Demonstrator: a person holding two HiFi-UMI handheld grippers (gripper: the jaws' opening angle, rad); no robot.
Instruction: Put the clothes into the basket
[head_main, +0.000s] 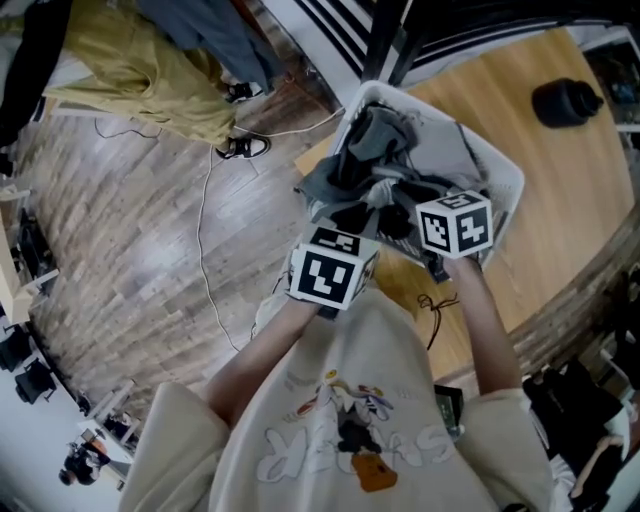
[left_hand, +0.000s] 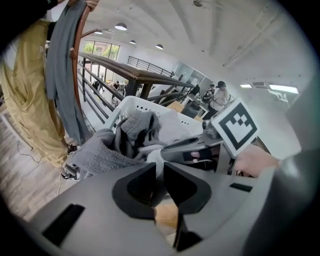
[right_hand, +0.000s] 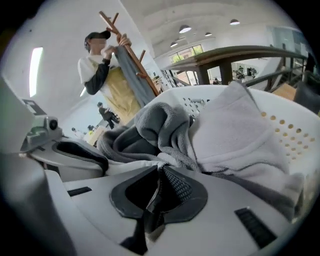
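Here left tongs (left_hand: 160, 169) and right tongs (right_hand: 160, 174) pinch clothes (right_hand: 225, 130).

One left claw (left_hand: 160, 172), one right claw (right_hand: 161, 172), one white basket (head_main: 508, 178), one grey clothes pile (head_main: 392, 158)

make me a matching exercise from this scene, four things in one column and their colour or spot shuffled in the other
Things:
1. basket
2. heaped clothes
3. hanging garment
4. round object

Descriptions:
a. yellow, at the head view's upper left
b. black, on the light wood, apart from the basket
c. white, with holes in its wall
d. mostly grey, piled in the basket

Pairs: 1-c, 2-d, 3-a, 4-b
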